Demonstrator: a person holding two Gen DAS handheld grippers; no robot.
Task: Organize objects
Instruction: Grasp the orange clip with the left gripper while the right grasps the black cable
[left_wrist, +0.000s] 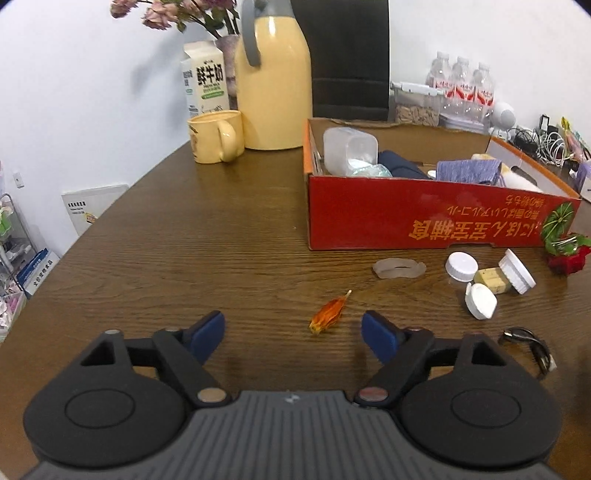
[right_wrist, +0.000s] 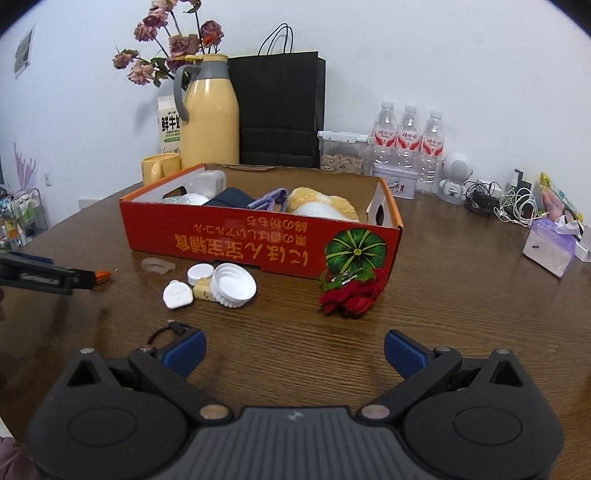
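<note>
A small orange translucent leaf-shaped piece lies on the brown wooden table, between and just ahead of the blue pads of my left gripper, which is open and not touching it. In the right wrist view this piece shows at the tip of the left gripper. My right gripper is open over bare table with nothing between its fingers. Ahead of it lie a red artificial rose, white caps and a small jar. The red cardboard box holds several items.
A cloudy plastic ring and a black cord lie near the caps. Behind the box stand a yellow thermos, a mug, a milk carton, a black bag and water bottles. Cables and a tissue pack lie at right.
</note>
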